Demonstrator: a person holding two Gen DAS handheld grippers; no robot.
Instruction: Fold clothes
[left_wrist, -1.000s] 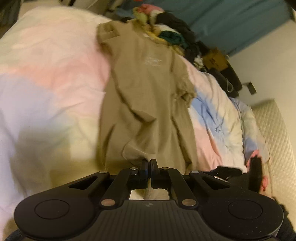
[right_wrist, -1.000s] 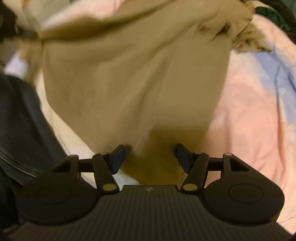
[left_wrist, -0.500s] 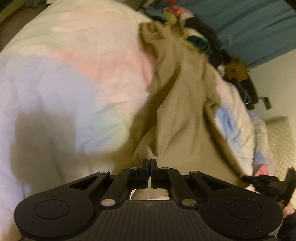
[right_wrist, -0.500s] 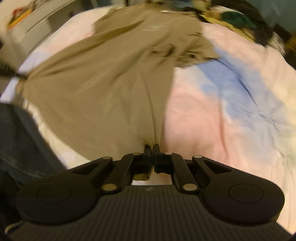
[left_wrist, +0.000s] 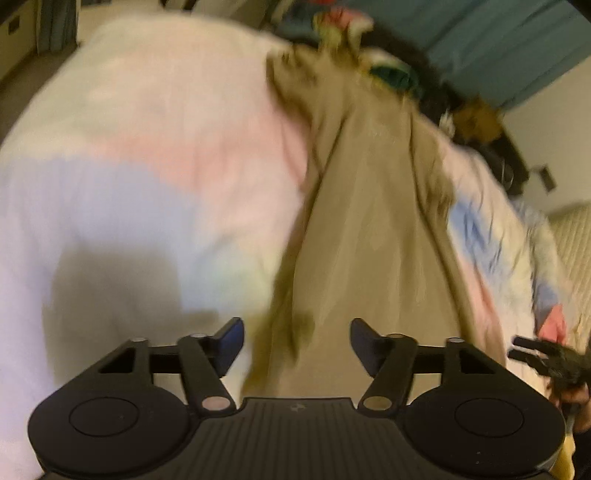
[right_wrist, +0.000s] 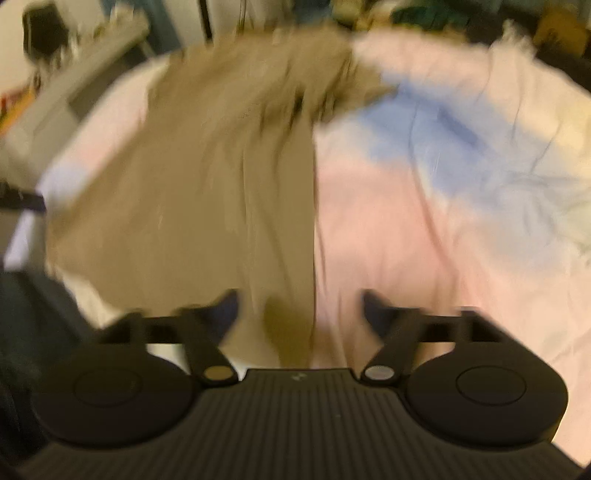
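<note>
A tan T-shirt (left_wrist: 369, 229) lies stretched lengthwise on a bed with a pastel pink, blue and white cover (left_wrist: 147, 155). My left gripper (left_wrist: 295, 339) stands over the shirt's near hem, its jaws opening, the pads clear of the cloth below them. In the right wrist view the same T-shirt (right_wrist: 221, 177) lies flat to the left, its straight edge running down between the fingers. My right gripper (right_wrist: 299, 306) hangs above that edge with its jaws opening and nothing pressed between them. The right gripper's fingertips (left_wrist: 532, 350) also show at the left view's right edge. Both views are blurred.
A heap of mixed clothes (left_wrist: 388, 66) lies at the far end of the bed, before a teal curtain (left_wrist: 480, 40). A quilted cream surface (left_wrist: 572, 251) borders the bed on the right. Dark trousers of a person (right_wrist: 22, 332) stand at the bed's near left edge.
Both grippers were shut on the shirt's hem half a second ago and now stand apart, having let the cloth go. The shirt has been pulled out straighter on the bed.
</note>
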